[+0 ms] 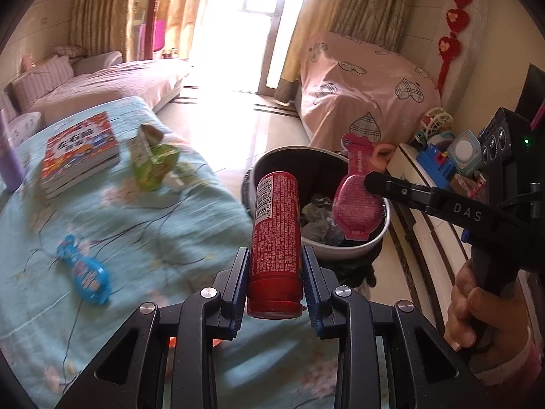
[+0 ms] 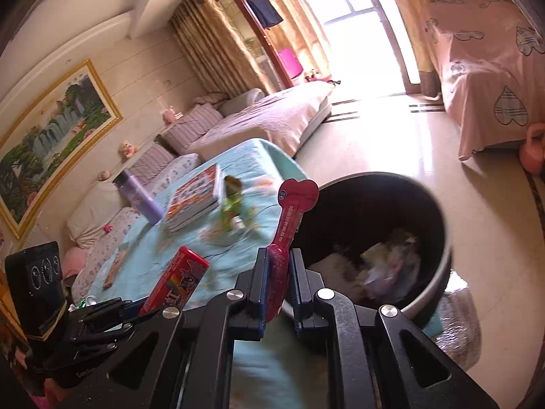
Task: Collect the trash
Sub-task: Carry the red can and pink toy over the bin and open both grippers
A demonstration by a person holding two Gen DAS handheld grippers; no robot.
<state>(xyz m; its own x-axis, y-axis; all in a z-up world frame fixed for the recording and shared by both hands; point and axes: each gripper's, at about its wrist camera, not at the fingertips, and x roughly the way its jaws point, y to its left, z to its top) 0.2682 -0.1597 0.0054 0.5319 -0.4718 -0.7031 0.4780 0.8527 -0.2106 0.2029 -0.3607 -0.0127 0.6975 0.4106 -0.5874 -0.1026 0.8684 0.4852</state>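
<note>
The left claw pinches a red tube between its blue pads, the tube standing up along the fingers with its barcode facing the camera. The right claw is pressed onto a flat pink packet whose heart-shaped top sticks up past the fingertips. In the left wrist view that same packet hangs over the open trash bin, which already holds crumpled wrappers. A hand grips the right claw's handle at the frame's right edge. The bin stands on the floor just beside the tabletop, which is covered in a light blue floral cloth. On it lie a blue packet, farther off a green pouch, a book and a purple bottle. Beyond them stands a sofa.
</note>
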